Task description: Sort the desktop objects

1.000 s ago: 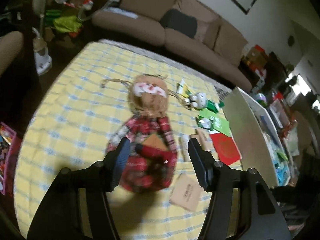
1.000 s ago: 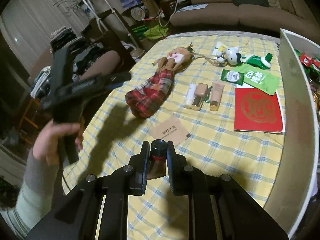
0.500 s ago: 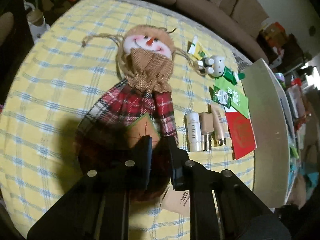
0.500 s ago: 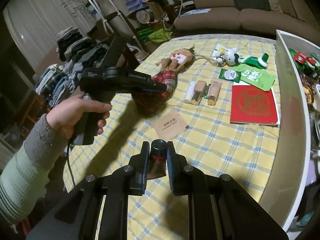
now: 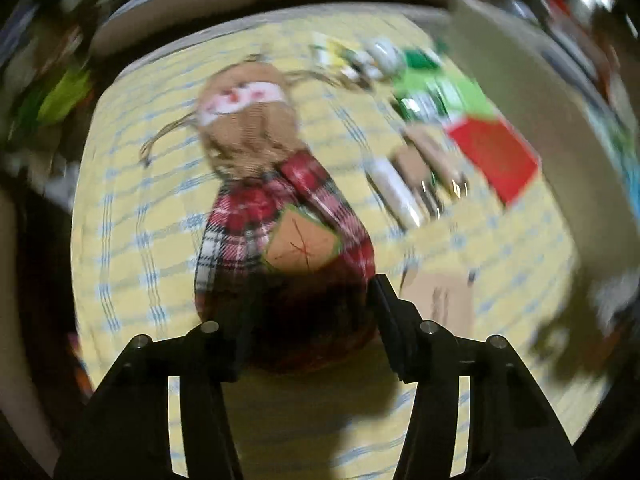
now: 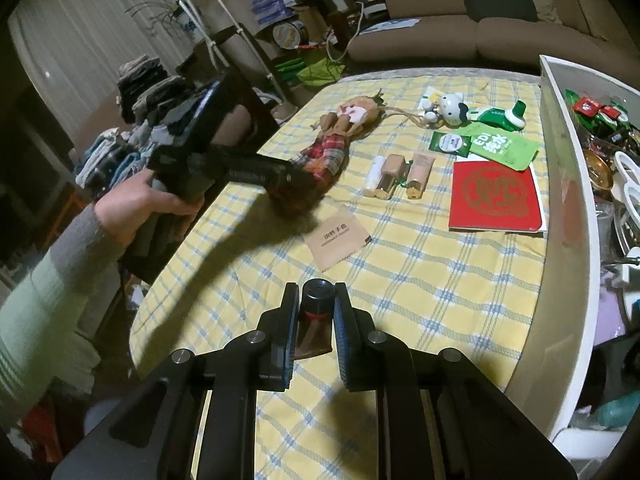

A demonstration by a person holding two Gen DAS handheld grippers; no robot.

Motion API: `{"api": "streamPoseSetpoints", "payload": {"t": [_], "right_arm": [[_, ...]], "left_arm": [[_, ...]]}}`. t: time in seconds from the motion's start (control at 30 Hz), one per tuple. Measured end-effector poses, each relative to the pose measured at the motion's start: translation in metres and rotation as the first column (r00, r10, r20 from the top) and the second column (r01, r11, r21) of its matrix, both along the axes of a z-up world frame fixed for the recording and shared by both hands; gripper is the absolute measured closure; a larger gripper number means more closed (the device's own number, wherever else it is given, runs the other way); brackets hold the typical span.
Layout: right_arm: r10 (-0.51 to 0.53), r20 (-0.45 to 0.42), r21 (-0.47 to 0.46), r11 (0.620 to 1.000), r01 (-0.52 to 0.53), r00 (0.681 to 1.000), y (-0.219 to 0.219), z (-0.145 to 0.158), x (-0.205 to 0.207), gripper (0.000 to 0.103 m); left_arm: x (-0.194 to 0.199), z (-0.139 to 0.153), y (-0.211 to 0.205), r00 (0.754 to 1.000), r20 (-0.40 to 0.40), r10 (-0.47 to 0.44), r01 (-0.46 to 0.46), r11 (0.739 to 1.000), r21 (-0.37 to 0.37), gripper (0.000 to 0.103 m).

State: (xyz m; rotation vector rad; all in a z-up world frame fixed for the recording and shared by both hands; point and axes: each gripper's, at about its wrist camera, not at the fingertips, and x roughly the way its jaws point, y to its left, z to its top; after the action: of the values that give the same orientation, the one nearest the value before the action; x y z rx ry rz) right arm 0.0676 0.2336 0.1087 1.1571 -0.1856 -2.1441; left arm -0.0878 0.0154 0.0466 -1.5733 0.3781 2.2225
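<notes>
Clearly we find the plaid snowman doll (image 5: 280, 216) soft and light, so our opening left gripper (image 5: 308, 312) straddles its near stuffed bottom unpinched, while the right gripper (image 6: 316, 334) clamps a small dark tube (image 6: 316, 320).

The left wrist view looks steeply down, close over the plaid doll (image 5: 280, 216) on the bench (image 5: 132, 208), and is blurred. The right wrist view looks forward and slantwise down from farther back, taking in most of the bench (image 6: 420, 280). Both views share the doll (image 6: 332, 148), the tan card (image 5: 444, 300) (image 6: 336, 238) and the red booklet (image 5: 496, 156) (image 6: 496, 196).
</notes>
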Motion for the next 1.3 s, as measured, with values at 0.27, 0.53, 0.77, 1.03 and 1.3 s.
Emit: {"api": "streamPoseSetpoints", "payload": {"t": [0.27, 0.53, 0.77, 1.03, 1.3], "right_arm": [[0.003, -0.004, 0.029, 1.000, -0.003, 1.000, 0.000, 0.001, 0.006, 0.087], [-0.004, 0.001, 0.031, 1.000, 0.004, 1.000, -0.004, 0.004, 0.005, 0.087], [-0.013, -0.020, -0.008, 1.000, 0.012, 1.000, 0.002, 0.026, 0.009, 0.087], [-0.036, -0.015, -0.033, 0.999, 0.036, 0.999, 0.014, 0.037, 0.017, 0.087], [-0.045, 0.004, -0.036, 0.998, 0.045, 0.999, 0.025, 0.031, 0.025, 0.087]], "left_arm": [[-0.005, -0.027, -0.002, 0.981, 0.030, -0.192, 0.194, 0.978, -0.077, 0.050], [0.007, -0.013, -0.009, 0.984, -0.075, -0.162, 0.163, 0.987, 0.011, 0.082], [0.023, 0.035, -0.036, 0.985, -0.174, -0.004, 0.034, 0.985, 0.168, 0.083], [0.037, 0.019, -0.030, 0.990, -0.088, 0.109, -0.081, 0.960, 0.269, 0.079], [0.034, -0.006, -0.017, 0.995, 0.004, 0.100, -0.097, 0.953, 0.289, 0.053]]}}
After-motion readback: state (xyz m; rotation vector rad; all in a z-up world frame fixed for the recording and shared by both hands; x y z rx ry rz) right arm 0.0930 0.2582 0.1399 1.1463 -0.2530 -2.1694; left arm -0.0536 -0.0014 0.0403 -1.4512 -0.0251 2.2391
